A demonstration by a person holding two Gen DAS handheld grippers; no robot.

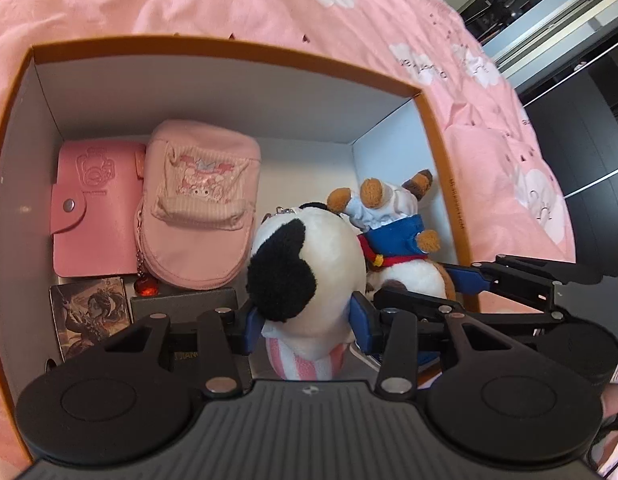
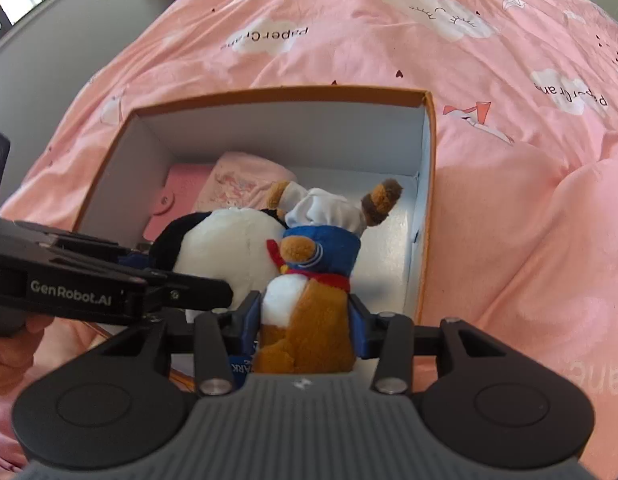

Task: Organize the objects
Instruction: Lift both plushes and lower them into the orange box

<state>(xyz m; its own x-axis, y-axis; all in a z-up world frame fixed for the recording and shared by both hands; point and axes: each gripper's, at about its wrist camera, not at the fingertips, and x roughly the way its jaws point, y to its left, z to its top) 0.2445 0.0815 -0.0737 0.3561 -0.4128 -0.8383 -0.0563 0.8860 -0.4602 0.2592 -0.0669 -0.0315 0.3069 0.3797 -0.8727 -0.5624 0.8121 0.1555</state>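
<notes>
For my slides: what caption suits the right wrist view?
Right claw holding a brown plush over the open box on a pink bedspread.

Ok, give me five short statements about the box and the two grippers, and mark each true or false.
1. The left gripper is shut on the black-and-white plush. True.
2. The right gripper is empty. False: it is shut on the brown plush.
3. A pink wallet lies in the box. True.
4. The box sits on a bare wooden floor. False: it rests on the pink bedding.
5. The pink pouch lies outside the box. False: it is inside, beside the wallet.
</notes>
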